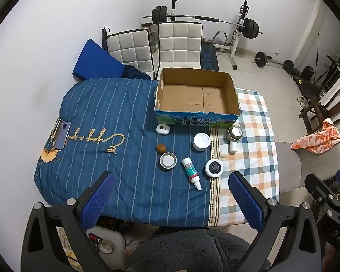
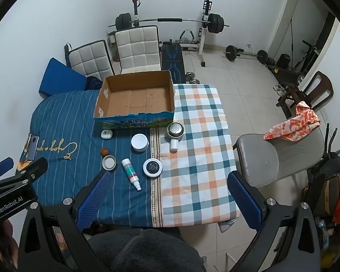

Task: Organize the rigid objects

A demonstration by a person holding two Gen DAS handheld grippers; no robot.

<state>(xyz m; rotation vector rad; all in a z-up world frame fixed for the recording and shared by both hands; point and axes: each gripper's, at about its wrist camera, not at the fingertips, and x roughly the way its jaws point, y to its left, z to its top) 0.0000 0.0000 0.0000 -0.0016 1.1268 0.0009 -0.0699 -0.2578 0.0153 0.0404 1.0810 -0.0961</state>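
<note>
Rigid objects all sit loose on the surface point(image 1: 115, 104) in front of the empty cardboard box point(image 1: 196, 95), nothing packed yet. Left to right in the left wrist view: small white case point(image 1: 162, 128) just beside the box's front wall, brown nut-like ball point(image 1: 161, 148), shallow metal tin point(image 1: 168, 161), spray bottle point(image 1: 191, 173) lying on its side, white jar point(image 1: 201, 141) behind it, round white puck with dark top point(image 1: 213, 168), then the lint-shaver-looking gadget point(image 1: 233, 137) on the checked cloth, upright on its white handle end. A phone on a clip point(image 1: 60, 134) sits well apart at the far left; I read it as not part of the job. Handling guess: everything looks light and stiff, no squash. Bottle is smooth and round, will roll; I'd pinch it across the mid-body, square to its axis. Tin and puck are low and wide; take them across the diameter from above, rims may be slick. Ball is small, easy to flick away, so close slowly. Gadget is top-heavy; grab the handle neck. Left claw point(image 1: 172, 201) is released, jaws wide apart, holding nothing, hovering over the near edge. Right claw point(image 2: 170, 201) same: spread wide, empty, over the near edge by the blue/checked seam.
</note>
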